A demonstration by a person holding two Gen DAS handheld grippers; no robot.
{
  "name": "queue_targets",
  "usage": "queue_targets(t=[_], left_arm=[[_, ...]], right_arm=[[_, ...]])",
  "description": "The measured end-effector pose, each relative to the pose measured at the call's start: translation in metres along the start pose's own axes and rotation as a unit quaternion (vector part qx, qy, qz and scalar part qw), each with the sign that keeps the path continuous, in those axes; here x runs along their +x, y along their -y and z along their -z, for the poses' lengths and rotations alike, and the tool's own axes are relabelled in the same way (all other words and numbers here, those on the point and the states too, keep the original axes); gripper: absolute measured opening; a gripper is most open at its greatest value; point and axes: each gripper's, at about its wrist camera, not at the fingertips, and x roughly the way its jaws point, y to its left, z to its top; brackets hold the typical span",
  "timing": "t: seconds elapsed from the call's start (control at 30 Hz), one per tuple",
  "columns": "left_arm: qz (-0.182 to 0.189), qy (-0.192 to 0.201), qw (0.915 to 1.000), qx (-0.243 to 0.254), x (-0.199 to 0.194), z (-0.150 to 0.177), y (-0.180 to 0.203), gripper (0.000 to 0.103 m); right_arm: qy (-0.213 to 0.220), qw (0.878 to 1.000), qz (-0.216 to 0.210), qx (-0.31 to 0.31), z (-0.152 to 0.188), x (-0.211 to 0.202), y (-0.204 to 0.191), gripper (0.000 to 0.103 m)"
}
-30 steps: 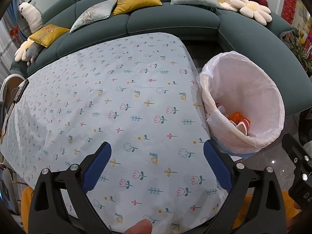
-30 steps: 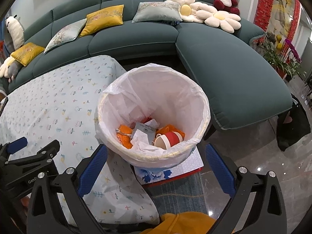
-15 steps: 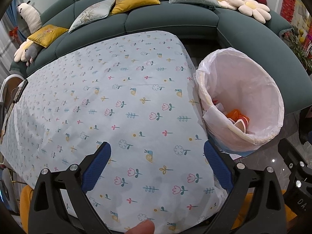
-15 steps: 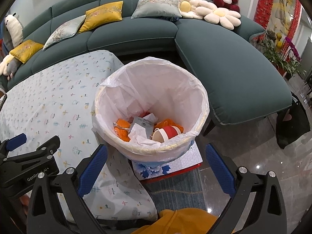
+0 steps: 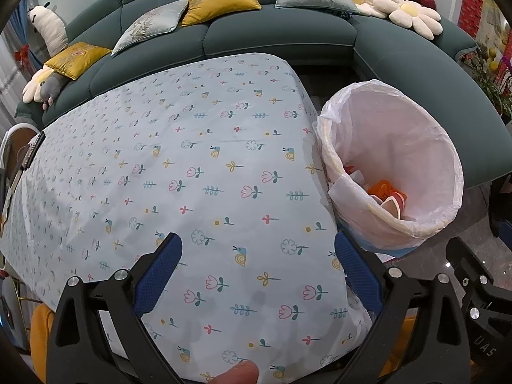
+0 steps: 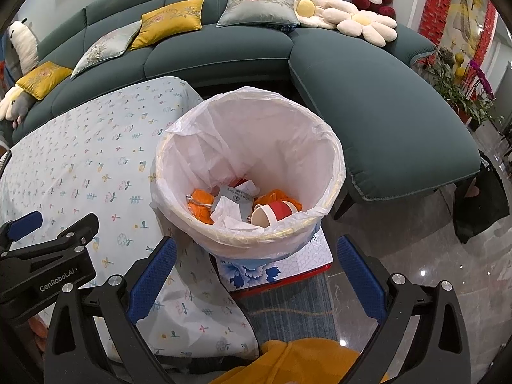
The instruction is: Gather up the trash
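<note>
The left tool (image 5: 257,249) is hanging released at the bottom of its view, its blue pads spread wide with nothing between them, over the desk (image 5: 179,166) under a pale flowered tablecloth. A fingertip (image 5: 235,374) is showing at the lower edge of that frame. The right tool (image 6: 256,252) is likewise sitting released and empty at the bottom of its view, pads wide apart, looking down toward the trash bin (image 6: 249,147) in the middle of the frame. The bin, lined with a white plastic bag, is standing just beside the desk's right edge on a white box with a blue flower print (image 6: 275,265). Inside the bin are lying orange scraps (image 6: 200,203), crumpled white paper (image 6: 228,206) and a red-and-white paper cup (image 6: 276,211) on its side. In the left view the bin is appearing at right. A teal sofa (image 6: 368,89) with yellow and grey cushions and daisy pillows is curving across the upper part of both frames.
</note>
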Motion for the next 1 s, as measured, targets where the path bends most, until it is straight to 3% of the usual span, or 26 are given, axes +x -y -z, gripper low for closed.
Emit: queue_targets(t=[1.0], left_arm=[[-0.005,0.002,1.0,-0.004,-0.0008,0.0018,0.0042,0.092]], right_arm=[[-0.003,1.0,0.0,-0.001,-0.0002,0.0016,-0.0004,0.096]])
